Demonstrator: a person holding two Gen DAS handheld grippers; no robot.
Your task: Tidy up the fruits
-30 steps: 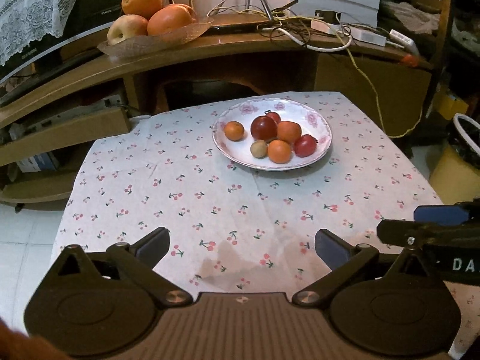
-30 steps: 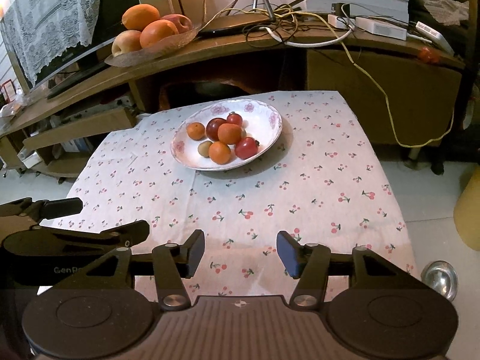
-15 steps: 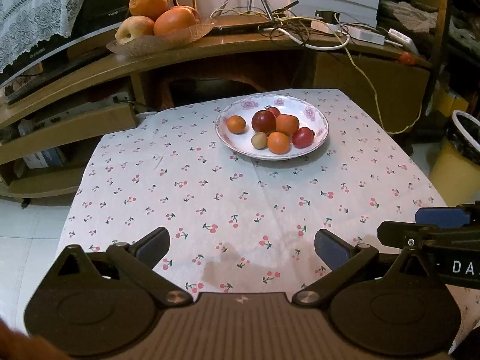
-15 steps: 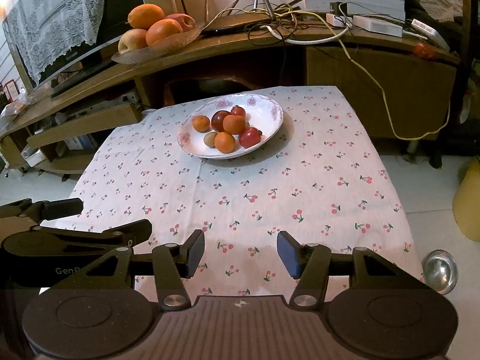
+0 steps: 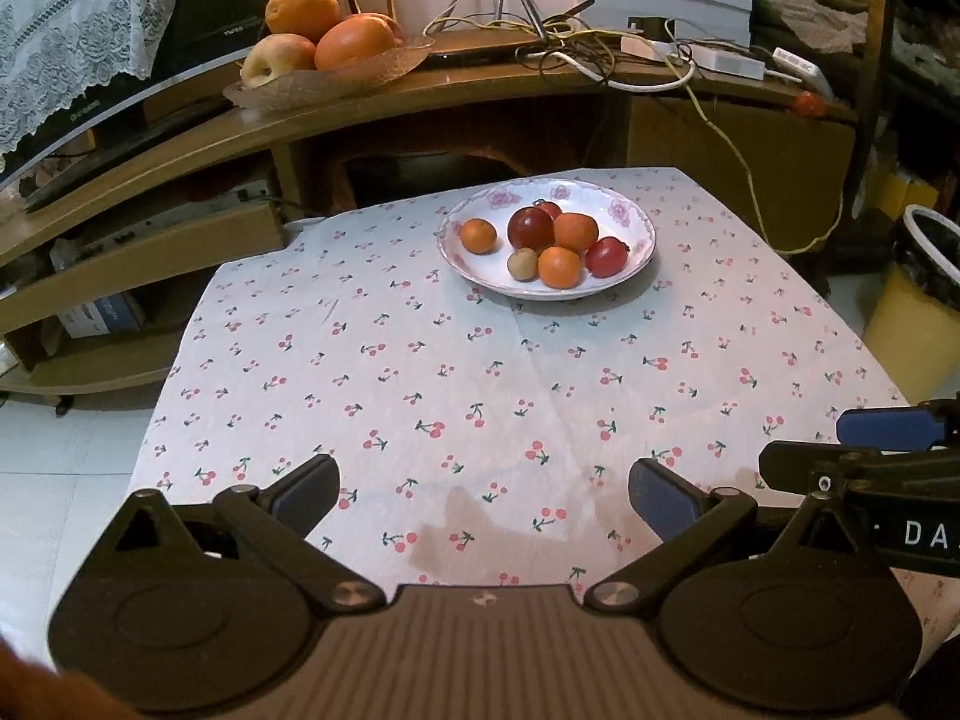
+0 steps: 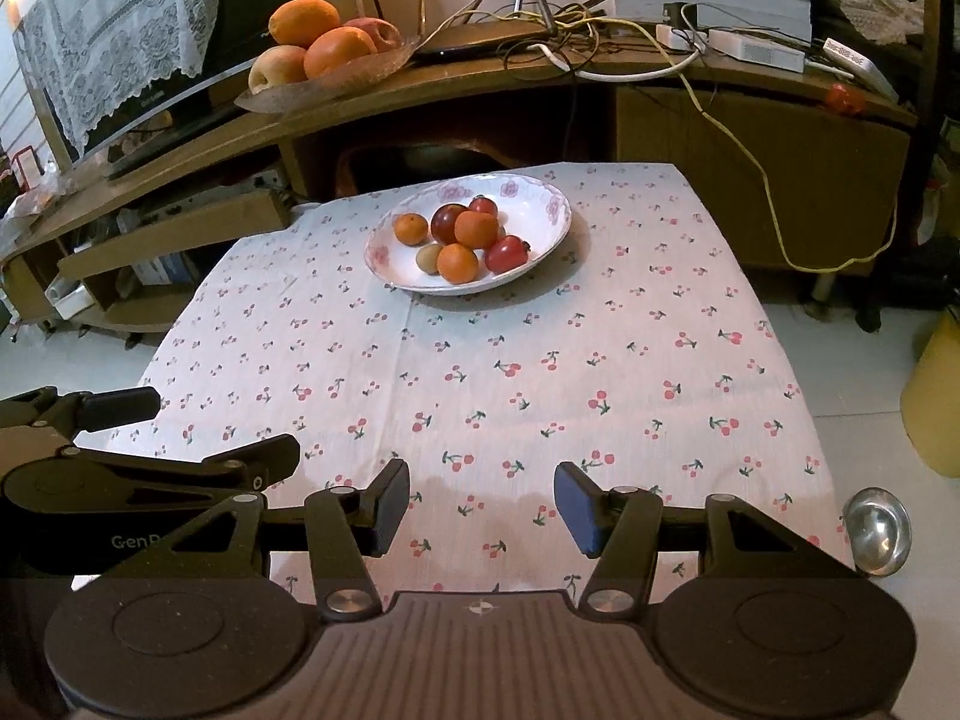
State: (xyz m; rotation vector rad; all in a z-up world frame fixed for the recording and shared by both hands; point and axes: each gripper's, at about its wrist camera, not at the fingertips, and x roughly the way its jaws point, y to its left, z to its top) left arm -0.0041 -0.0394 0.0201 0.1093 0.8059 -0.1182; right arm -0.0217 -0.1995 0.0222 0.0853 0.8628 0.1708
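A white flowered plate (image 5: 636,222) (image 6: 540,204) sits at the far middle of the cherry-print tablecloth (image 5: 480,384). It holds several small fruits: orange ones (image 5: 478,236), a dark red one (image 5: 530,227), a red tomato-like one (image 5: 606,257) and a small tan one (image 5: 522,264). My left gripper (image 5: 483,489) hovers open over the near edge of the cloth, nothing between its fingers. My right gripper (image 6: 482,507) is also open and empty, beside the left one, whose fingers (image 6: 120,405) show at the left of the right wrist view.
Behind the table a curved wooden shelf (image 5: 360,102) carries a glass dish (image 5: 360,69) of large oranges and apples, plus tangled cables (image 5: 600,54). A yellow bin (image 5: 918,312) stands on the floor at right. A small metal bowl (image 6: 876,531) lies on the floor.
Both grippers have drawn back from the plate, so it sits farther off and more of the cloth shows. Neither pair of jaws has changed width.
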